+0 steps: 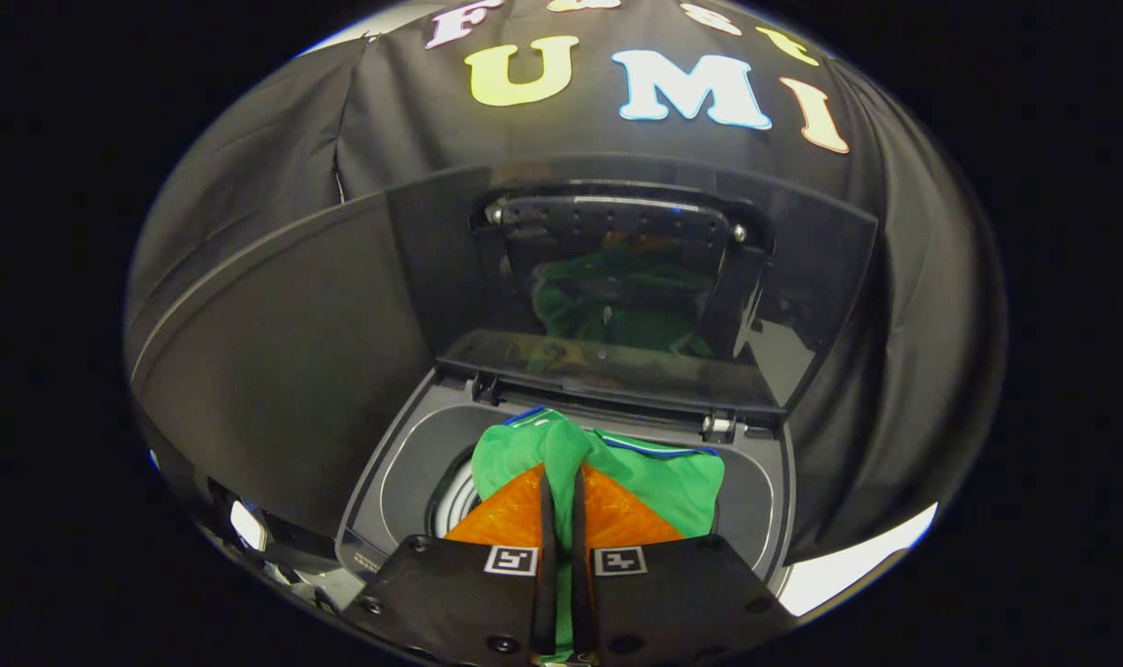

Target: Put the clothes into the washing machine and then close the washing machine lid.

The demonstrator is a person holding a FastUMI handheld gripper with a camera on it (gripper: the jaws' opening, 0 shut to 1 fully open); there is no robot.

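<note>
Pinching the soft green cloth garment (561, 454) between pressed-together gripper (561, 482) fingers above the dark top-loading washing machine's (395, 482) drum opening, I judge it light, floppy, best held at this bunched fold.

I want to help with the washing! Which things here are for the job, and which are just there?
For the job:
- green garment, pinched between the gripper fingers, hanging over the drum opening
- washing machine, its drum open
- lid, standing up, not yet closed

Just there:
- black cloth of the booth wall behind the machine
</note>
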